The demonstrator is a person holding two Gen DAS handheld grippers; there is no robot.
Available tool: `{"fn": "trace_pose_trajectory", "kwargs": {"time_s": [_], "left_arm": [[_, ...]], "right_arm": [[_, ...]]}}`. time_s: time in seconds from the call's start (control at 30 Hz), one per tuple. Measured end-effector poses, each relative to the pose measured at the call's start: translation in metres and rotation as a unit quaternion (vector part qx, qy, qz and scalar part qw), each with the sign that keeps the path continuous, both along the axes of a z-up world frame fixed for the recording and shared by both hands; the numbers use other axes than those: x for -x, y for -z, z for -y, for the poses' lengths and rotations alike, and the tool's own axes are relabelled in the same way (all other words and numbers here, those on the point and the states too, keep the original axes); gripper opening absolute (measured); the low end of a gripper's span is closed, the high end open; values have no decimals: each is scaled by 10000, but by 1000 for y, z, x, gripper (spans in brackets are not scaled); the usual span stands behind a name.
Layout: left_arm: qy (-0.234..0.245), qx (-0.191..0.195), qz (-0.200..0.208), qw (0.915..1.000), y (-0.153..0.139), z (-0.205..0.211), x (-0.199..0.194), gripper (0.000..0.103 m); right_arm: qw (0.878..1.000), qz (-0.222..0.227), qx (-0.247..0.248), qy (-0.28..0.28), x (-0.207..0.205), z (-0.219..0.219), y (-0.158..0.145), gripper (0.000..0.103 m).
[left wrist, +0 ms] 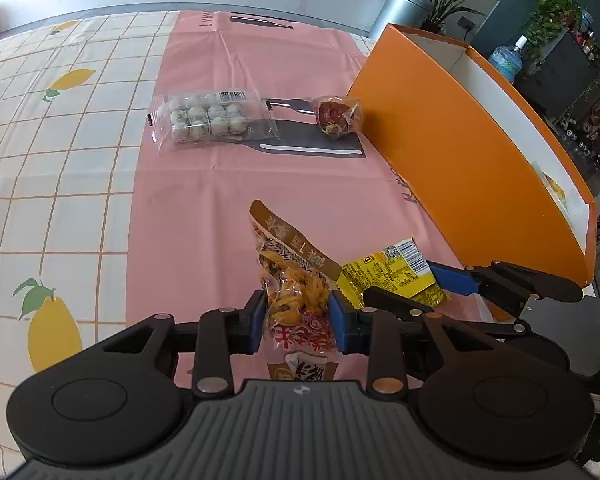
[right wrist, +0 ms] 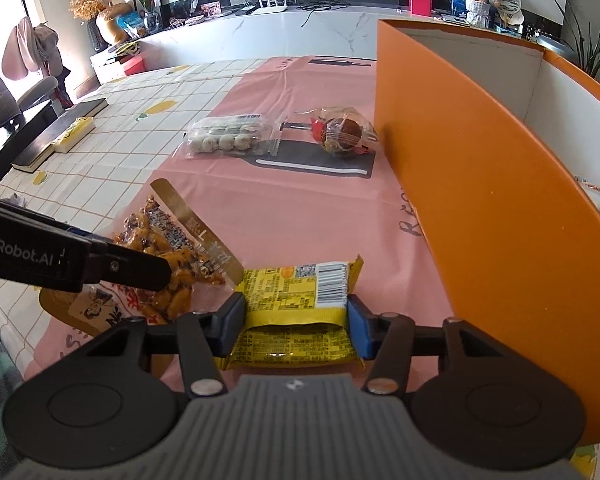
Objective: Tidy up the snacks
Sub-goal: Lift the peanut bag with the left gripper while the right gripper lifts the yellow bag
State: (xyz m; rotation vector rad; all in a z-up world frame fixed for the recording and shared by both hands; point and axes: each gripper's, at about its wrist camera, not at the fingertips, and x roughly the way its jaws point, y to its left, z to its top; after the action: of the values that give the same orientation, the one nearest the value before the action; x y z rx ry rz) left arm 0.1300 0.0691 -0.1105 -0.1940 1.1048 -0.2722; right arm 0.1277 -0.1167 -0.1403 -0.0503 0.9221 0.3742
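I had the left gripper (left wrist: 297,316) clamped on a clear crinkly bag of orange-brown fried snacks (left wrist: 290,276), its blue fingers (left wrist: 257,320) pressed into both sides of the bag's lower half; the bag stood tilted, gold top edge pointing away. My right gripper (right wrist: 296,322) had its fingers (right wrist: 232,320) closed against the two short sides of a flat yellow foil packet with a barcode (right wrist: 300,300), which lay just beside the snack bag, on the side nearer the tall orange cardboard box (left wrist: 460,160). Both packs sat over the pink printed cloth (left wrist: 220,220) on the worktop, close to the box's near corner. Farther along the box's orange wall, a round dark-red sweet in clear wrap (left wrist: 337,115) rested near its far corner, and a clear plastic tray of small speckled eggs (left wrist: 210,118) lay beyond that, farther from the box. Well away from the box, the lemon-patterned checked cloth (left wrist: 60,160) covered the remaining worktop.
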Motion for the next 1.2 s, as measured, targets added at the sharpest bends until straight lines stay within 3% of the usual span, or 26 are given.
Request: {"fn": "trace_pose_trajectory", "kwargs": {"time_s": [0.2,0.37,0.5,0.67,0.77,1.2], "left_arm": [[-119,207,-277,9993,11,-2,-2,45],[-421,494,-371,9972,15,-9,-2,44],[-566,630,-406,9956,18,-12,-3,45],[-665,634,-380,9950,17,-10,-1,44],[-723,655,-174,9951,8,-10,4,35],[-828,657,237,9941,-21,-9,17,28]], "right_arm": [[10000,-55,-23,-29,0,1,3,54],[9995,-84,8,-296,6,-4,4,68],[9992,13,231,-324,8,-9,5,67],[9994,35,223,-258,7,-6,5,57],[9996,15,189,-209,7,-5,4,55],[9999,115,31,-22,20,7,-20,54]]}}
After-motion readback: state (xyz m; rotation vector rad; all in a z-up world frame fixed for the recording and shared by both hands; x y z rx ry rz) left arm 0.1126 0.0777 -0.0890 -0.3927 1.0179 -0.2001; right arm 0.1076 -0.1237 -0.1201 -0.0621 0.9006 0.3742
